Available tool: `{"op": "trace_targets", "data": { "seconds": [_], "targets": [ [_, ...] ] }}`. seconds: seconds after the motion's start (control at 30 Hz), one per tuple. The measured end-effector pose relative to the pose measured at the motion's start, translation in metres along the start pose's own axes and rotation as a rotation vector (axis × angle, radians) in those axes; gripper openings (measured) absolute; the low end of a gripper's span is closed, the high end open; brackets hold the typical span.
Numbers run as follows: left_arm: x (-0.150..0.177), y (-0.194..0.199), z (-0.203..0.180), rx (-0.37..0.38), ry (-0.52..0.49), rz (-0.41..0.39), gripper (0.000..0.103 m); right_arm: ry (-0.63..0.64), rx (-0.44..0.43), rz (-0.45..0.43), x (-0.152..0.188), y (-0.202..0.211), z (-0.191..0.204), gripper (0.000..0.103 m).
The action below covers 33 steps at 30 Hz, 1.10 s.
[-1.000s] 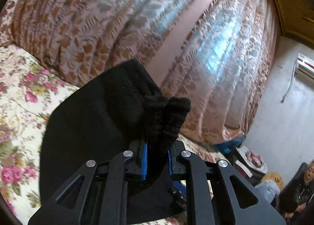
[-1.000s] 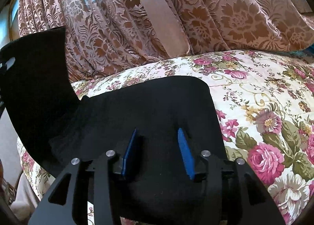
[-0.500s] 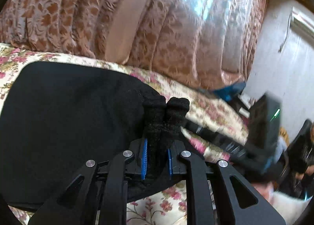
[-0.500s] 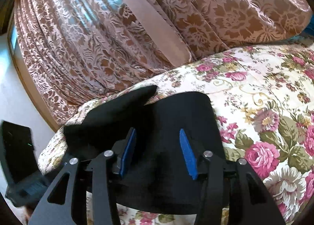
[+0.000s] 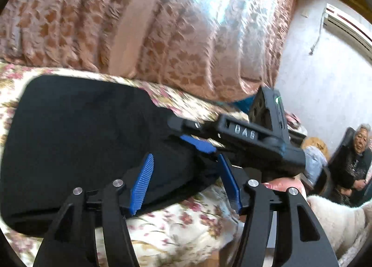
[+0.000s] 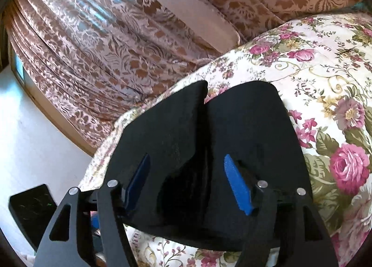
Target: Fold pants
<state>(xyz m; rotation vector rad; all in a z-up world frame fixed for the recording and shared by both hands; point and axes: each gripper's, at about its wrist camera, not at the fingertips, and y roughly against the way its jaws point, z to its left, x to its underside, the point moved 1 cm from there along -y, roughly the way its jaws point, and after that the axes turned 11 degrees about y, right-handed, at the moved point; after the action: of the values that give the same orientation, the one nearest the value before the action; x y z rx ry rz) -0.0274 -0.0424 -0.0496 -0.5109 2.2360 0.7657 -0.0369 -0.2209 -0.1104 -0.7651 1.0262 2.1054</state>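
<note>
The black pants [image 5: 76, 132] lie folded on the floral bedspread [image 5: 181, 227]. My left gripper [image 5: 186, 174] hovers over their near right edge. Its jaws are opening, and the blue pads stand clear of the cloth that lies between them. My right gripper [image 5: 186, 134] reaches in from the right onto the same edge. In the right wrist view the pants [image 6: 246, 127] show a folded flap [image 6: 167, 125] lying on the left half. The right gripper [image 6: 188, 178] sits low over them, its jaws opening, and its pads do not press the fabric.
Patterned curtains [image 5: 186, 34] hang along the far side of the bed [image 6: 325, 62]. A person [image 5: 358, 153] sits in a chair at the right, under a wall air conditioner [image 5: 348, 25]. A white wall [image 6: 34, 141] and the bed's edge are at the left of the right wrist view.
The left gripper came down to the bed and let go of the bunched black cloth, and its jaws have parted. The lifted flap has dropped onto the pants. The right jaws have widened.
</note>
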Motion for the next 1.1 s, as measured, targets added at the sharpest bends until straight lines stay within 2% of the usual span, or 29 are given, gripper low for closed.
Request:
{"op": "trace_targets", "data": {
  "seconds": [0.1, 0.23, 0.4, 0.47, 0.5, 0.53, 0.63, 0.77, 0.9, 1.0, 1.1],
  "targets": [
    [-0.011, 0.022, 0.018, -0.067, 0.039, -0.090, 0.057, 0.010, -0.011, 0.045, -0.004, -0.009, 0.001, 0.067],
    [-0.021, 0.057, 0.059, -0.207, 0.139, -0.219, 0.057, 0.039, -0.019, 0.106, -0.007, -0.025, 0.005, 0.067],
    [-0.019, 0.079, 0.109, -0.321, 0.267, -0.274, 0.057, 0.048, -0.026, 0.125, -0.004, -0.041, 0.011, 0.065],
    [-0.015, 0.080, 0.123, -0.365, 0.283, -0.272, 0.057, 0.059, -0.013, 0.125, -0.003, -0.044, 0.016, 0.056],
    [-0.015, 0.077, 0.128, -0.378, 0.284, -0.259, 0.057, 0.069, 0.003, 0.121, -0.003, -0.046, 0.020, 0.045],
    [-0.013, 0.073, 0.132, -0.393, 0.279, -0.244, 0.057, 0.072, -0.001, 0.117, -0.002, -0.046, 0.022, 0.029],
    [-0.011, 0.066, 0.130, -0.419, 0.250, -0.243, 0.057, 0.056, -0.046, 0.074, -0.003, -0.038, 0.028, 0.016],
    [-0.015, 0.063, 0.113, -0.393, 0.198, -0.236, 0.057, 0.094, -0.060, 0.007, -0.014, -0.012, 0.037, 0.015],
    [-0.018, 0.041, 0.075, -0.360, 0.033, -0.196, 0.057, 0.150, -0.011, -0.026, -0.025, 0.014, 0.035, 0.015],
    [-0.014, 0.016, 0.046, -0.341, -0.101, -0.128, 0.057, 0.159, 0.031, -0.037, -0.026, 0.025, 0.024, 0.015],
    [-0.007, -0.005, 0.036, -0.341, -0.154, -0.067, 0.057, 0.107, 0.048, -0.036, -0.022, 0.028, 0.005, 0.015]
  ]
}}
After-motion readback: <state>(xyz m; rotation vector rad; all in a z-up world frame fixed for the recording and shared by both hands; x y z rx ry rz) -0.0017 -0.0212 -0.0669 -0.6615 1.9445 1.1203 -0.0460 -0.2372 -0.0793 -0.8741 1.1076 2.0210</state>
